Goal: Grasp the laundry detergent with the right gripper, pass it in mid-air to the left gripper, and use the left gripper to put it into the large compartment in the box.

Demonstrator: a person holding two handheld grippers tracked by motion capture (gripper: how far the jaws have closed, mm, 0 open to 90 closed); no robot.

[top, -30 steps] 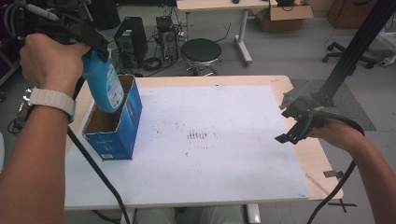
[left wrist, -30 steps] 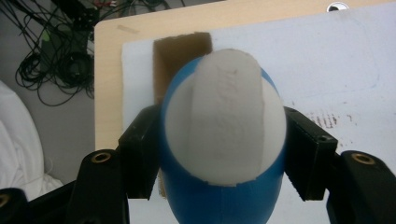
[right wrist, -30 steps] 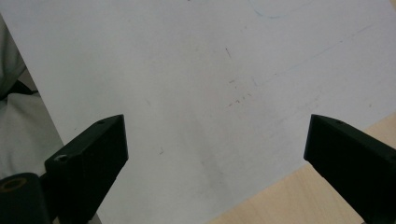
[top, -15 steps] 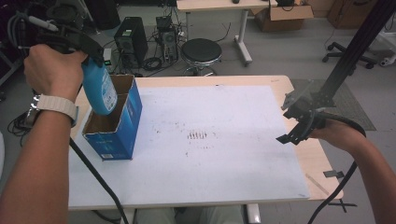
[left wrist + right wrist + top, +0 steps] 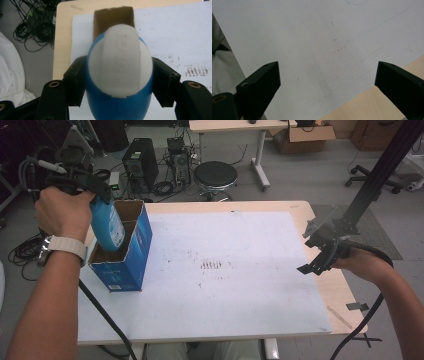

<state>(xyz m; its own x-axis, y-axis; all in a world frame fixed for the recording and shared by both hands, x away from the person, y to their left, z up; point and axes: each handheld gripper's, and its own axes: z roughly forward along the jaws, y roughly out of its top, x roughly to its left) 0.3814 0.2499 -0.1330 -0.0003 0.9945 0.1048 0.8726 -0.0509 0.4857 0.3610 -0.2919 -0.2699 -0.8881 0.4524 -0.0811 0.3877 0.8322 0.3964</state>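
Observation:
A blue bottle (image 5: 107, 227) with a white end (image 5: 120, 62) hangs tilted over the open top of a blue cardboard box (image 5: 131, 257) at the table's left. My left gripper (image 5: 92, 195) is shut on the bottle; in the left gripper view its black jaws press both sides of the bottle, and the box's brown inside (image 5: 112, 18) lies beyond. My right gripper (image 5: 320, 257) hovers open over the right edge of the white board (image 5: 240, 270), nothing between its jaws (image 5: 329, 82).
The white board (image 5: 312, 37) covers most of the wooden table (image 5: 345, 290). Behind the table stand a black stool (image 5: 215, 175), a computer tower (image 5: 135, 157) and cables. A black stand pole (image 5: 380, 175) rises at the right.
The left hand has drawn the bottle slightly left and up above the box. The right gripper has hardly moved.

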